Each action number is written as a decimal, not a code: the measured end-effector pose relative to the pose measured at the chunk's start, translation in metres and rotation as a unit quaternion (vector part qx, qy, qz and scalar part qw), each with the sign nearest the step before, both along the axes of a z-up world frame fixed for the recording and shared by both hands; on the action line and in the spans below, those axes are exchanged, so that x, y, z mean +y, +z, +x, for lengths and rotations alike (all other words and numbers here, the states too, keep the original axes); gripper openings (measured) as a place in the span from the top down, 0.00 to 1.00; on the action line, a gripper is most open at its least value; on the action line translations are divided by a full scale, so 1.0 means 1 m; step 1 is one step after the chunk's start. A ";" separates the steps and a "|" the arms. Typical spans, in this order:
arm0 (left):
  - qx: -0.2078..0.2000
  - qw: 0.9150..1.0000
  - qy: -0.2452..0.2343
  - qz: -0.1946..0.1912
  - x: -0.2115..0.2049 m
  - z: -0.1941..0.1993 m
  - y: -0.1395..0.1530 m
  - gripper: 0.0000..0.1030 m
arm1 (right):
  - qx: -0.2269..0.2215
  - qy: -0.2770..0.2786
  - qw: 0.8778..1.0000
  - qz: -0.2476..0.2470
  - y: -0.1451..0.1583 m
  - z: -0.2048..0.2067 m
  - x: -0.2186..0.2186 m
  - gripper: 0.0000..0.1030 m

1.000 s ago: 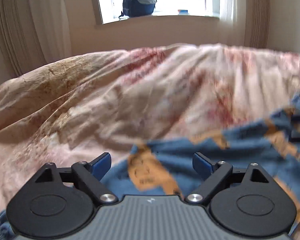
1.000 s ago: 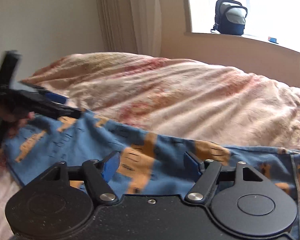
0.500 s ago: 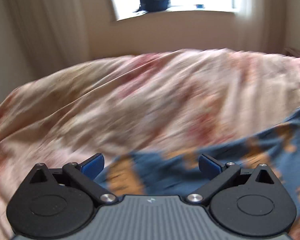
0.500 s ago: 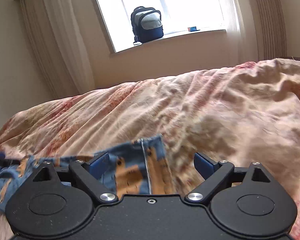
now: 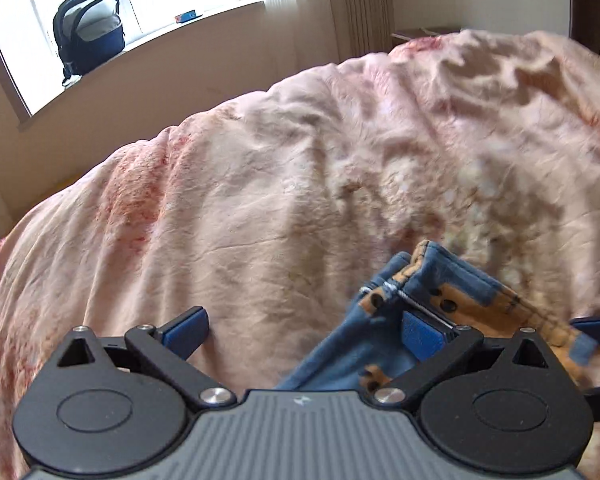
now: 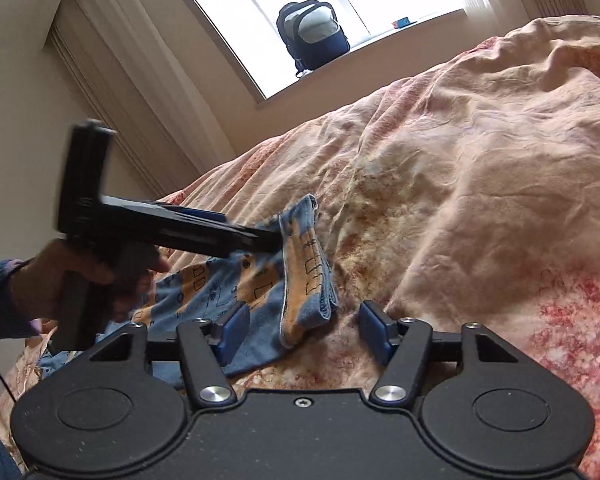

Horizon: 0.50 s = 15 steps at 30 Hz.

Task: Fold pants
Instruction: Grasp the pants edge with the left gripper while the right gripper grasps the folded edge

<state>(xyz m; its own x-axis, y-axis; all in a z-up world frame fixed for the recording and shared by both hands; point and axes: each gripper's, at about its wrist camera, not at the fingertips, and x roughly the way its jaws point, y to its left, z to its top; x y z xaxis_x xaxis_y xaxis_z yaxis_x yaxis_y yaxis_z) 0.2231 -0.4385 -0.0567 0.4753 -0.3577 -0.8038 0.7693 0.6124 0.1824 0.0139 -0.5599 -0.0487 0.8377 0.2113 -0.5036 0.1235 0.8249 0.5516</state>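
The right wrist view shows the blue pants (image 6: 260, 280) with orange shapes lying bunched on the pink quilt (image 6: 480, 160), near the left side. The right claw (image 6: 306, 330) is closing, with a folded edge of the pants between its blue pads (image 6: 232, 328), but the pads do not press on the cloth, so it grasps nothing. A hand (image 6: 60, 276) in a dark sleeve holds the left claw (image 6: 276, 236) over the pants from the left. In the left wrist view the left claw (image 5: 304, 330) is wide apart and holds nothing; the pants (image 5: 380, 352) lie against its right pad (image 5: 422, 330). Far off, a dark bag (image 6: 312, 36) sits on the window sill.
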 end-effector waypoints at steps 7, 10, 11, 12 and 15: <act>0.022 0.999 0.033 -0.009 0.005 0.007 0.001 0.00 | 0.008 -0.007 1.000 0.024 -0.006 0.006 0.000 0.49; 0.003 0.999 0.040 0.004 0.001 -0.003 0.009 0.00 | 0.007 -0.022 0.999 0.039 -0.007 0.005 -0.001 0.62; -0.003 0.999 0.040 0.009 -0.001 -0.007 0.011 0.00 | 0.008 -0.026 0.999 0.039 -0.008 0.005 -0.001 0.64; -0.010 0.999 0.036 0.015 -0.003 -0.010 0.013 0.00 | 0.009 -0.033 0.999 0.038 -0.009 0.006 -0.001 0.68; -0.036 0.999 0.012 0.031 -0.007 -0.023 0.016 0.00 | 0.006 -0.044 0.998 0.050 -0.012 0.004 -0.003 0.70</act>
